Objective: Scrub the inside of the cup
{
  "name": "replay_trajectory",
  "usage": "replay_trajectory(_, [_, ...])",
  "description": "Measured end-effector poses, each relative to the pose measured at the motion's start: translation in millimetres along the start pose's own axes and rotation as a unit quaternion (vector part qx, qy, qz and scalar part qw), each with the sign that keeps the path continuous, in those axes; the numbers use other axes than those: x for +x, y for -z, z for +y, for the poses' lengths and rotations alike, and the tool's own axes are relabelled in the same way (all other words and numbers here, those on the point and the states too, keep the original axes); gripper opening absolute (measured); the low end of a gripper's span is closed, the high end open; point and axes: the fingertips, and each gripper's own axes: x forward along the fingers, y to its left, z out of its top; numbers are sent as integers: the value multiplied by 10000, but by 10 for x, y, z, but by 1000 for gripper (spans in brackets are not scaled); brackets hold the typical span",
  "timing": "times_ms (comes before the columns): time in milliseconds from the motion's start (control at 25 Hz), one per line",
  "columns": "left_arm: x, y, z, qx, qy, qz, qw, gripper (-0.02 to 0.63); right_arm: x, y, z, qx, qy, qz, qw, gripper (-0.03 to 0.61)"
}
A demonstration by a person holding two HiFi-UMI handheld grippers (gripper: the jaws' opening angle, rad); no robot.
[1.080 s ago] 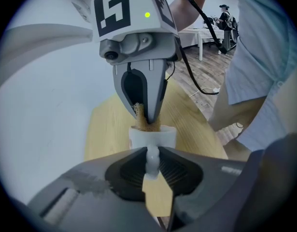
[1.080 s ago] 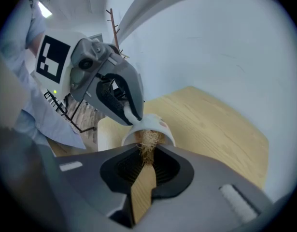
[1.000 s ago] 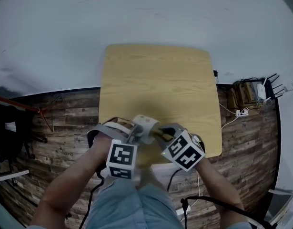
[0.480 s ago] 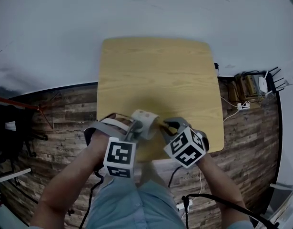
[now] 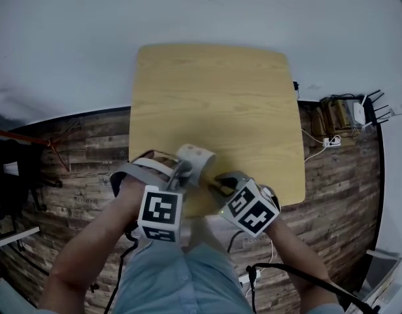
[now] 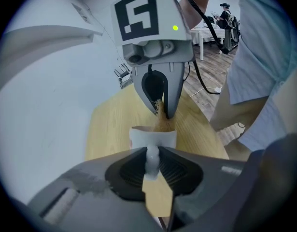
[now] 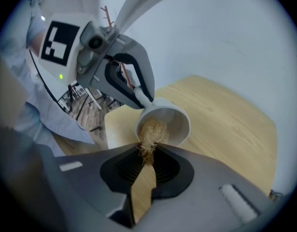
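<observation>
My left gripper (image 5: 182,174) is shut on the handle (image 6: 151,159) of a white cup (image 5: 194,162), which it holds tilted above the near edge of the wooden table (image 5: 214,97). The cup's mouth faces my right gripper (image 5: 217,182). That gripper is shut on a tan fibrous scrubber (image 7: 150,134), whose tuft reaches into the cup (image 7: 175,122). In the left gripper view the scrubber (image 6: 161,121) dips over the cup's rim (image 6: 153,137) from the right gripper (image 6: 162,109). My left gripper (image 7: 141,98) appears above the cup in the right gripper view.
The small light wooden table stands against a pale wall, with dark plank floor on either side. Cables, a power strip and a wooden crate (image 5: 338,120) lie on the floor at the right. A black cable (image 5: 299,277) trails from my right gripper.
My right gripper has shifted slightly toward the near table edge, with the scrubber still in the cup's mouth. The left gripper and the cup have stayed put.
</observation>
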Motion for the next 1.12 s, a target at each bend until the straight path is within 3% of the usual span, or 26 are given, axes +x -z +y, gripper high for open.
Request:
replay_trajectory(160, [-2, -30, -12, 133, 2, 6, 9999, 94, -91, -179, -1, 355, -243, -359, 9984, 46])
replay_trajectory(640, [-5, -12, 5, 146, 133, -85, 9998, 94, -153, -308, -406, 671, 343, -685, 9948, 46])
replay_trajectory(760, [1, -27, 28, 101, 152, -129, 9997, 94, -92, -214, -550, 755, 534, -521, 9944, 46])
replay_trajectory(920, [20, -58, 32, 112, 142, -165, 9997, 94, 11, -97, -565, 403, 749, -74, 9964, 46])
replay_trajectory(1120, [30, -69, 50, 60, 129, -188, 9997, 94, 132, 32, -444, 67, 619, 344, 9975, 46])
